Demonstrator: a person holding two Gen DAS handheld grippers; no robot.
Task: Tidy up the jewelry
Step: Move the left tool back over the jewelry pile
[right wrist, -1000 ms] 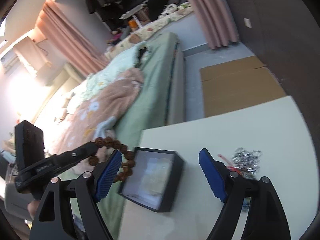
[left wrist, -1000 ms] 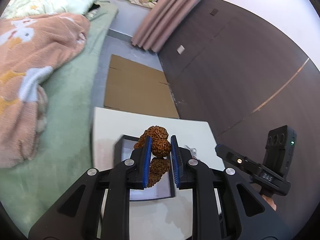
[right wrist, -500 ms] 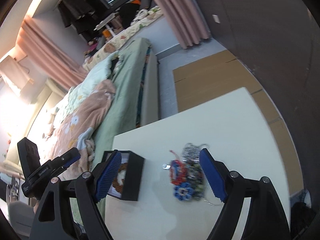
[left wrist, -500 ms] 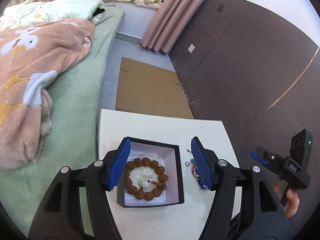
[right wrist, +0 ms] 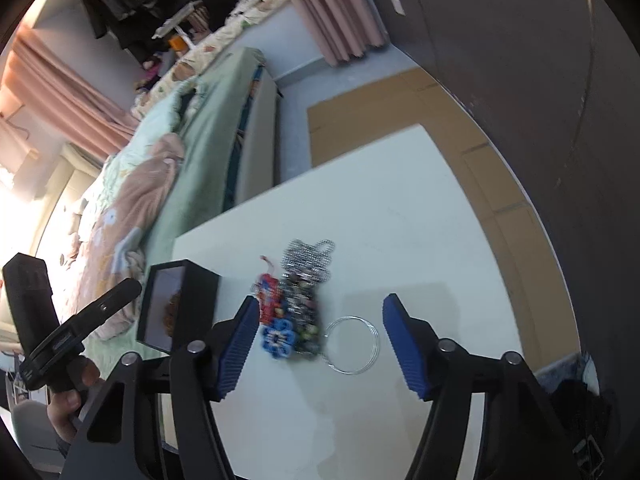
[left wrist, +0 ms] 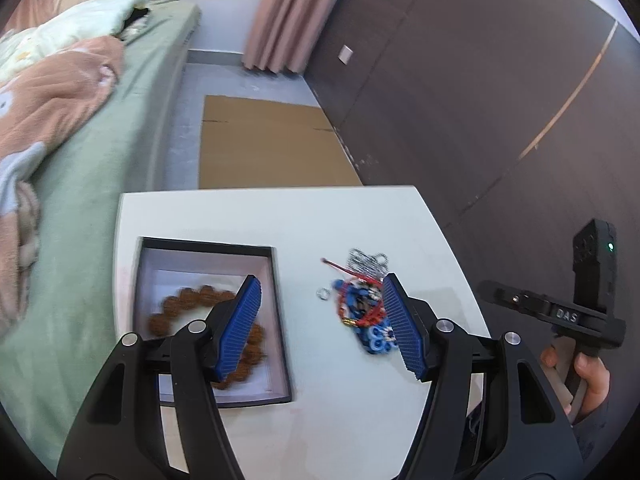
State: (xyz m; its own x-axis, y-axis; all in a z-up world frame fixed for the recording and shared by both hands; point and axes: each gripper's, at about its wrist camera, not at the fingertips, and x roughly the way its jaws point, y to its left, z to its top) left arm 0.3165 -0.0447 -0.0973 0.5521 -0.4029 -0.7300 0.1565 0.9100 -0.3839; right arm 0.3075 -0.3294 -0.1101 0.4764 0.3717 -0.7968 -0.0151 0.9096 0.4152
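A brown bead bracelet (left wrist: 180,306) lies inside the black open box (left wrist: 280,308) at the left of the white table (left wrist: 280,216). A pile of jewelry (left wrist: 362,308) with blue, red and silver pieces lies to the box's right. My left gripper (left wrist: 320,322) is open and empty above the gap between box and pile. In the right wrist view my right gripper (right wrist: 316,348) is open and empty above the pile (right wrist: 292,308); thin silver rings (right wrist: 352,344) lie beside it, and the box (right wrist: 180,304) stands to the left.
A green bed with blankets (left wrist: 60,120) runs along the table's left side. Flat cardboard (left wrist: 272,144) lies on the floor beyond the table. A dark wall (left wrist: 480,80) is on the right. The table's far edge is close behind the pile.
My left gripper opened and released the brown bracelet into the box, then shifted right toward the pile. My right gripper moved over the jewelry pile.
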